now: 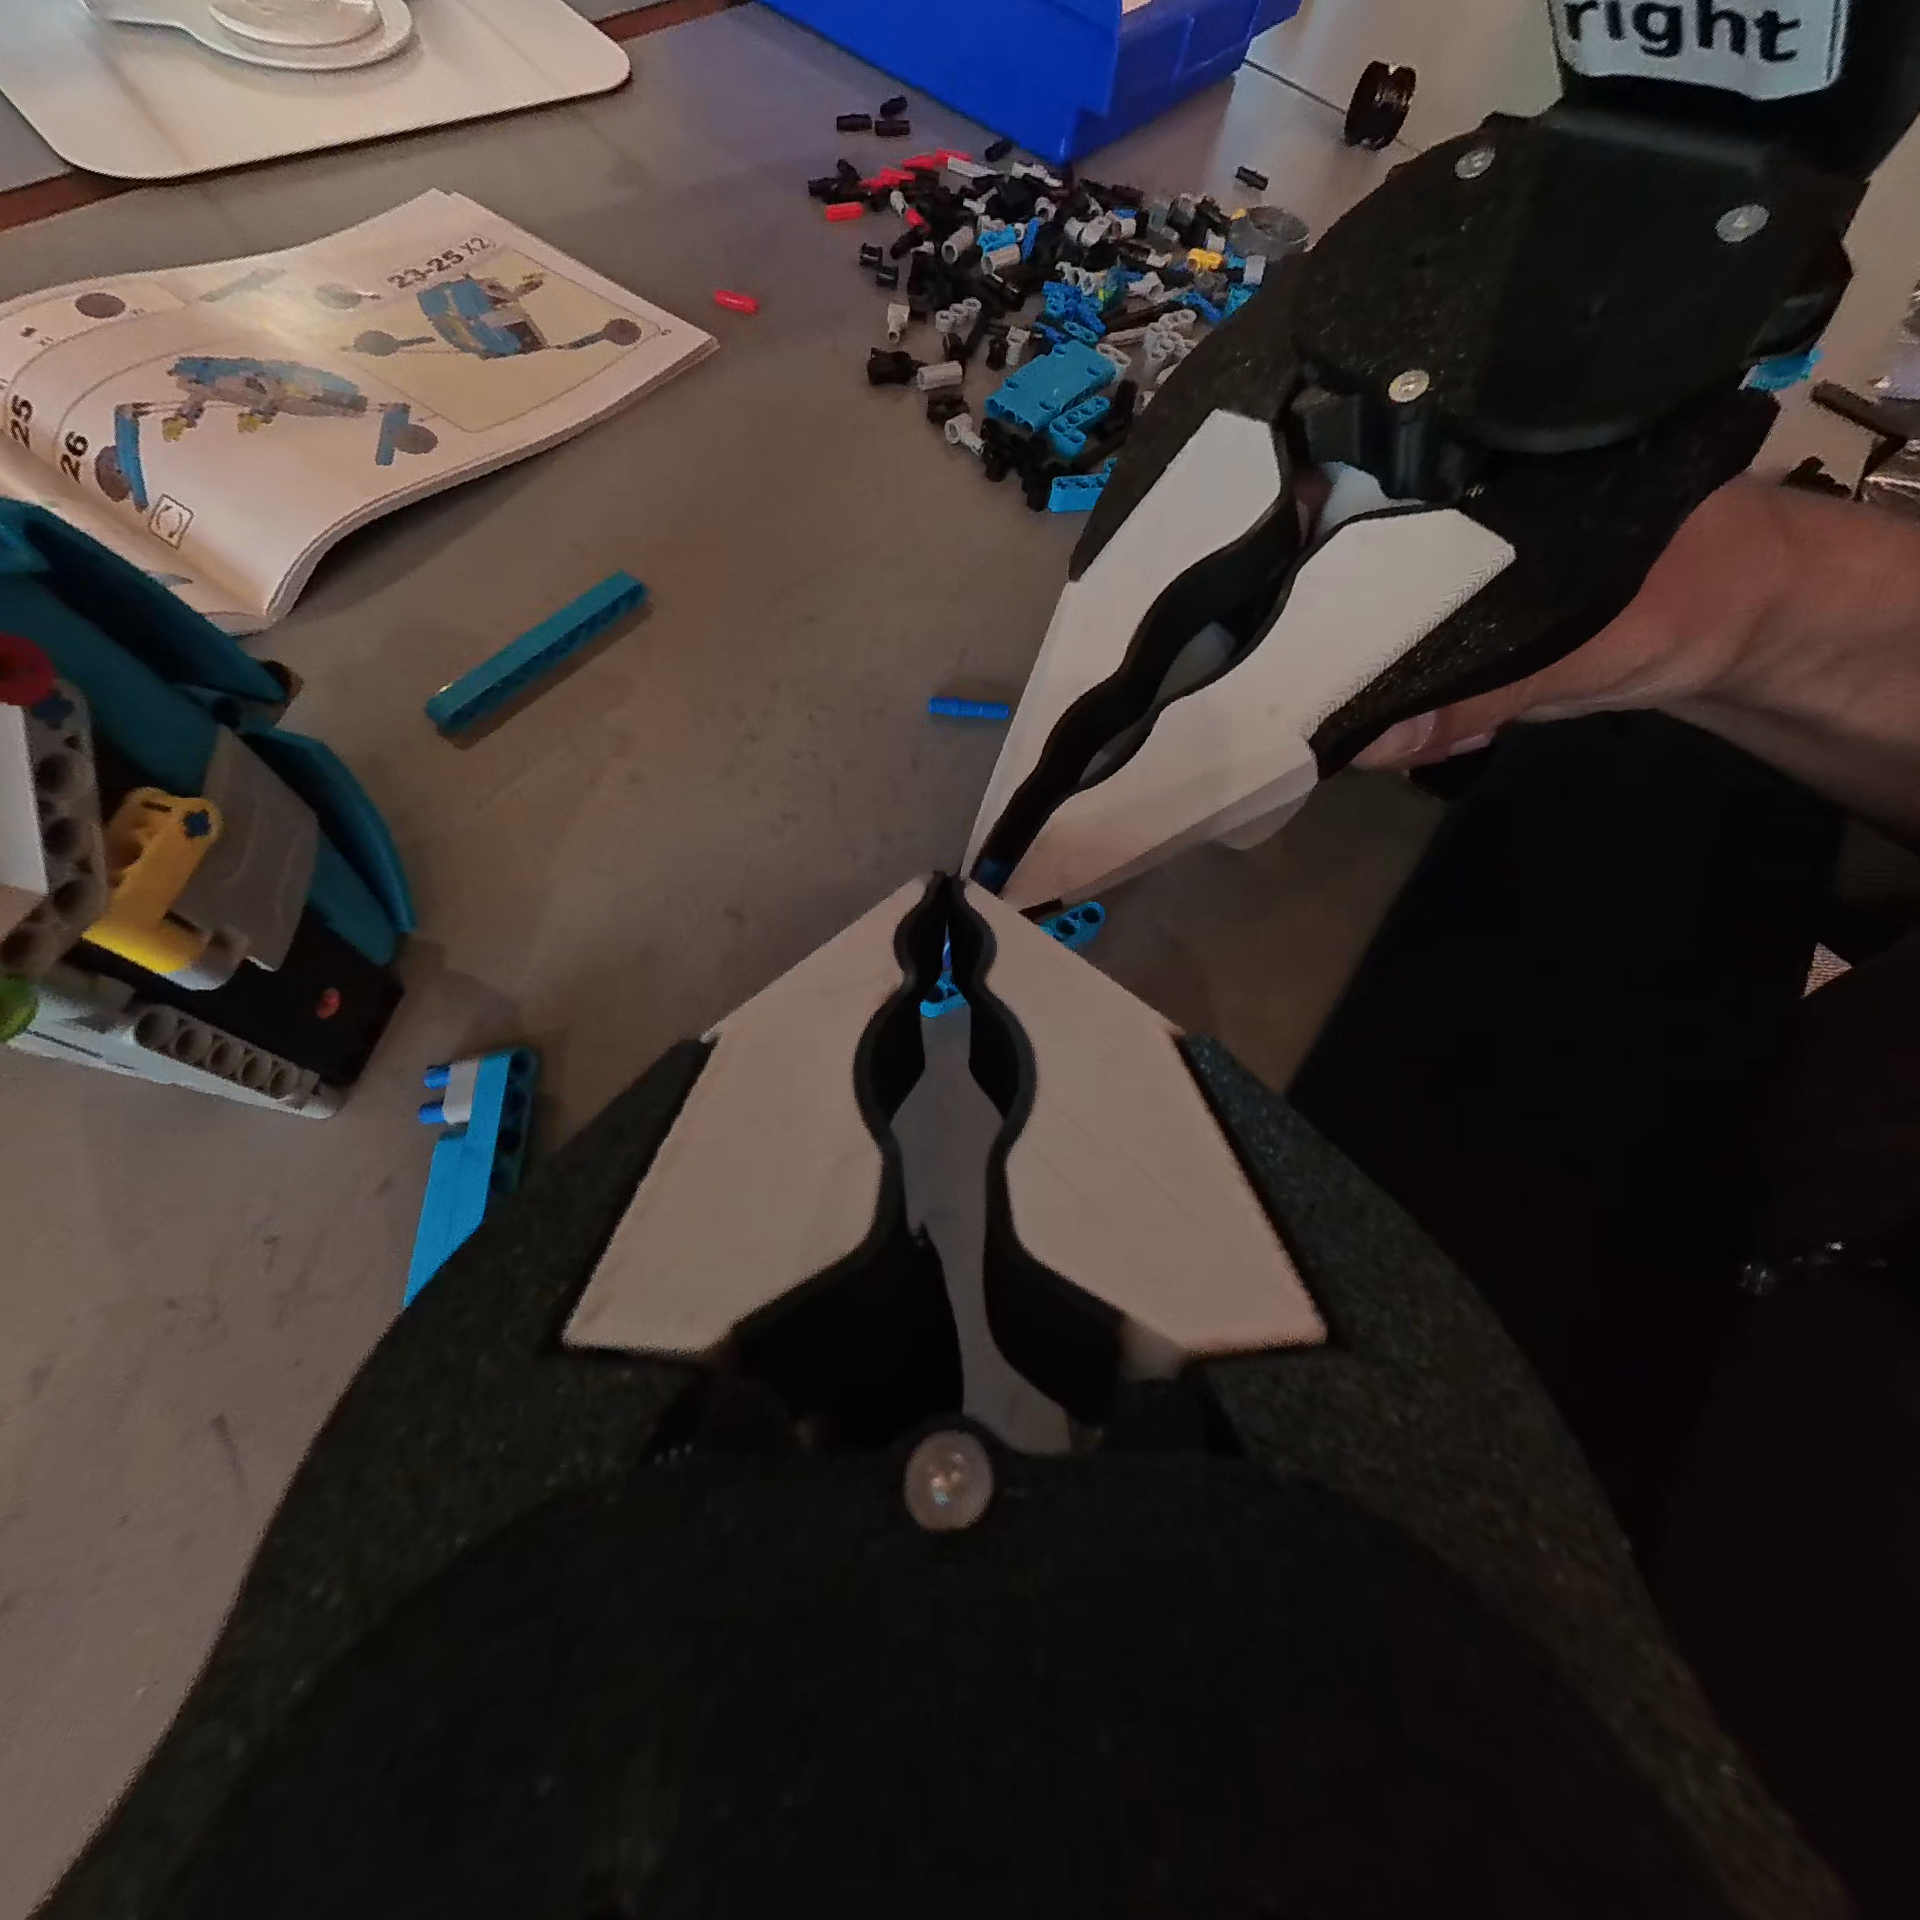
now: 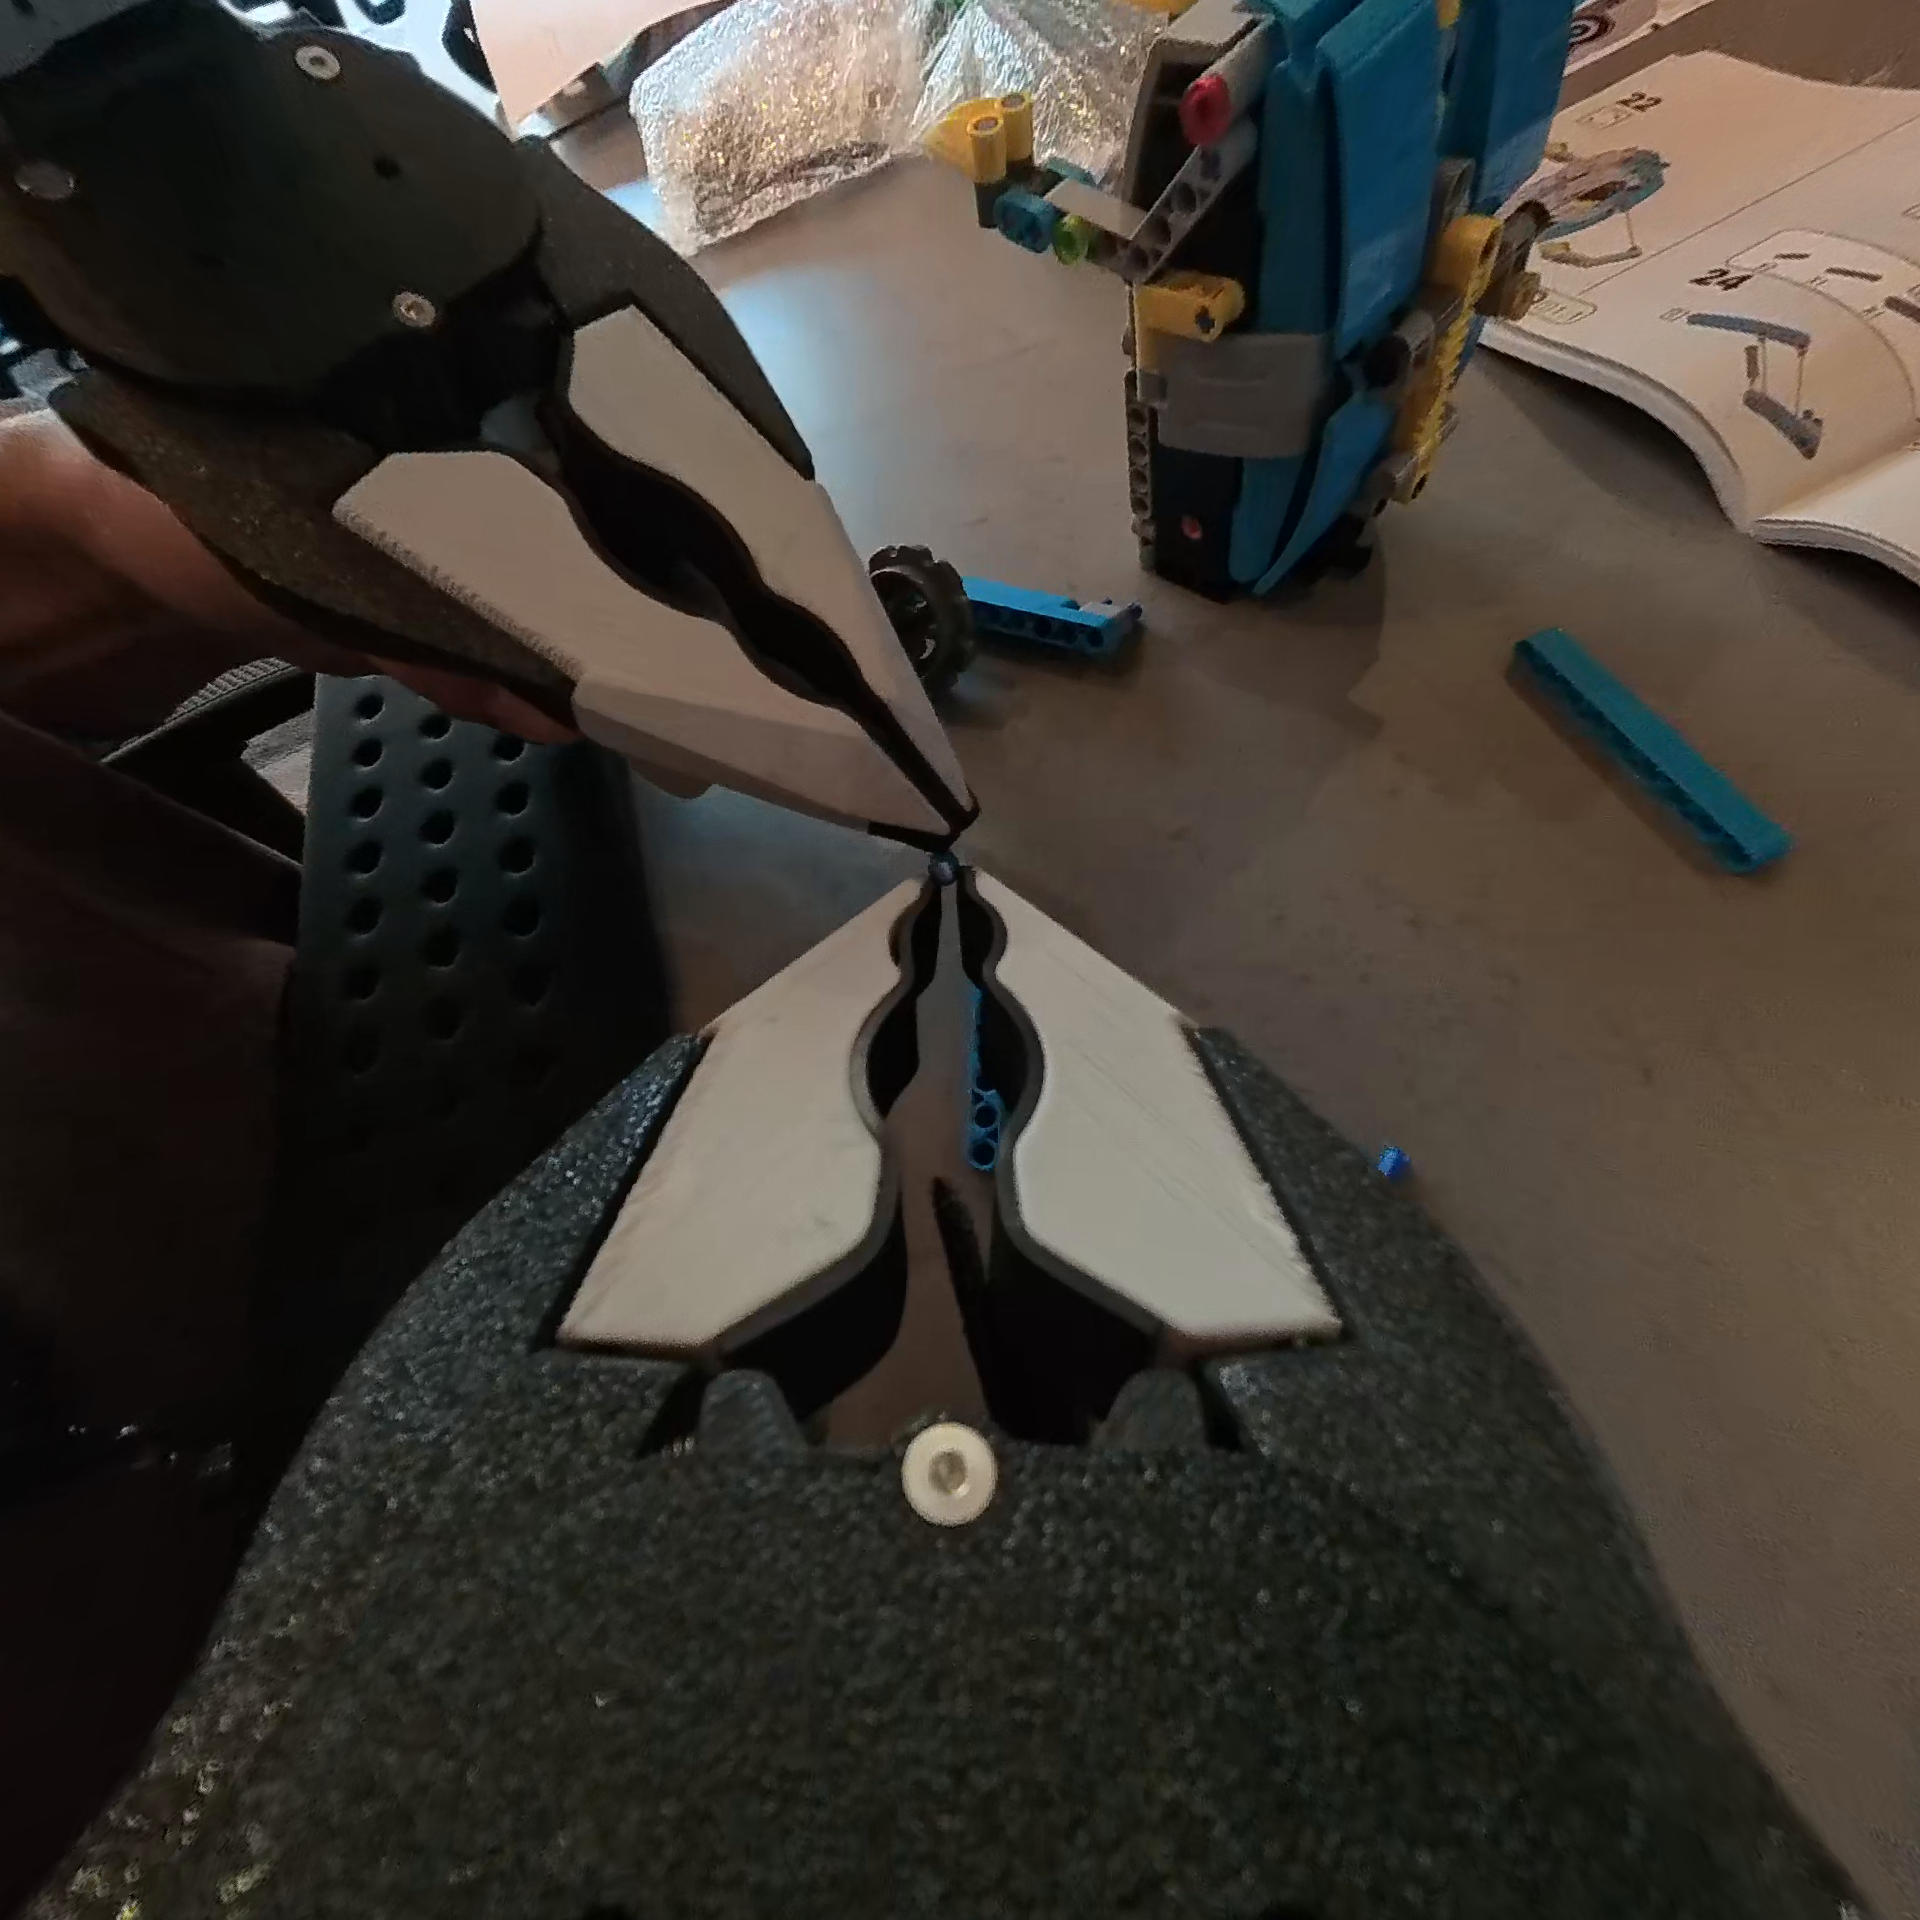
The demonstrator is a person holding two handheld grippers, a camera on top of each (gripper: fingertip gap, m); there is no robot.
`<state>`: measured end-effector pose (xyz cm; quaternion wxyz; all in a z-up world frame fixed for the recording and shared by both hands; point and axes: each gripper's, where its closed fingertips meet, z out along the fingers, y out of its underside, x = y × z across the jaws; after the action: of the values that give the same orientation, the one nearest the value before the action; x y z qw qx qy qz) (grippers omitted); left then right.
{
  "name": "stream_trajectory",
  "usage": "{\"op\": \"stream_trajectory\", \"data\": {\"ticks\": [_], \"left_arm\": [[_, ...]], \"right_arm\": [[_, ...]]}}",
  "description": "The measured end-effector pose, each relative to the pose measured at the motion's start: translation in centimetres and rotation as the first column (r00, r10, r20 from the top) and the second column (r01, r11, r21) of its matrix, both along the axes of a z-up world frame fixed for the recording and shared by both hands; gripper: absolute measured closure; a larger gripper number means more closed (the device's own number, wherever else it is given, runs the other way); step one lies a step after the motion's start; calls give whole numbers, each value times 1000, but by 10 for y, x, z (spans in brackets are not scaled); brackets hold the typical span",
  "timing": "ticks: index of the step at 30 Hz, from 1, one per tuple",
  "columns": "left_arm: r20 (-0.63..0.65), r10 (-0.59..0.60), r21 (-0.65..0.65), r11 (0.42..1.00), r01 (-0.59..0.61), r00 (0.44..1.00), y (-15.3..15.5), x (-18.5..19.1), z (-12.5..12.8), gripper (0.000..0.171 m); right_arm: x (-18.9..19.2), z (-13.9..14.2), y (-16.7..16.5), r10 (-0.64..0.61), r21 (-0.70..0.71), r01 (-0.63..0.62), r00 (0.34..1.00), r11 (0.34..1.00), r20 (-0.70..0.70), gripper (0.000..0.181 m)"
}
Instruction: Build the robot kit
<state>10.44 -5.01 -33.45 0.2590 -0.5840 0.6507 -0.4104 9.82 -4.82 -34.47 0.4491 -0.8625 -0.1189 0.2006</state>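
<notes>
Well clear of the half-built blue model, both grippers meet tip to tip over the counter. The right gripper has its fingers pinching a small blue pin. The left gripper has its fingers pressed together, with a light-blue beam just beneath; I cannot tell if they grip it.

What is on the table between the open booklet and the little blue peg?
In the left wrist view, a long teal beam lies between the booklet and the blue peg, on the grey table.

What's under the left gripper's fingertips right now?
A light-blue perforated beam shows through the left gripper, its end emerging beside the right gripper. The fingers cover its middle.
</notes>
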Motion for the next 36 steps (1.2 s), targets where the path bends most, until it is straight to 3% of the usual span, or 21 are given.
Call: {"op": "stream_trajectory", "data": {"ticks": [6, 7, 12, 17, 21, 23, 29, 33, 36], "left_arm": [[-21, -10, 7, 1000, 10, 1000, -2, -2, -5, 171], [-25, -23, -2, 1000, 23, 999, -6, -2, -5, 171], [-71, -5, 14, 1000, 6, 997, -5, -3, -13, 171], [-47, 57, 89, 995, -52, 997, 11, -9, -2, 171], [-121, -23, 124, 992, 39, 992, -3, -28, -10, 166], [-152, -58, 124, 989, 77, 987, -14, -36, -16, 164], [-189, -57, 109, 991, 79, 980, -20, -44, -26, 164], [-170, -71, 168, 981, 100, 983, -20, -44, -25, 160], [-171, -99, 232, 963, 138, 980, -17, -45, -28, 155]], "right_arm": [[-3, -5, 0, 14, -19, -14, 1000, 1000, -19, 176], [-6, -5, 0, 22, -22, -23, 999, 999, -33, 166], [-7, -14, 0, 27, -54, -27, 1000, 998, 9, 179], [9, -9, -6, -10, -41, 10, 1000, 999, -1, 181], [16, 1, -27, 16, -43, -18, 998, 999, -54, 181], [4, -12, -43, 98, -115, -102, 995, 988, -35, 173], [-11, -33, -34, 135, -175, -96, 966, 980, 222, 163], [-17, -47, -31, 168, -214, -115, 953, 970, 252, 163], [-18, -47, -27, 166, -192, -123, 960, 974, 225, 175]]}}
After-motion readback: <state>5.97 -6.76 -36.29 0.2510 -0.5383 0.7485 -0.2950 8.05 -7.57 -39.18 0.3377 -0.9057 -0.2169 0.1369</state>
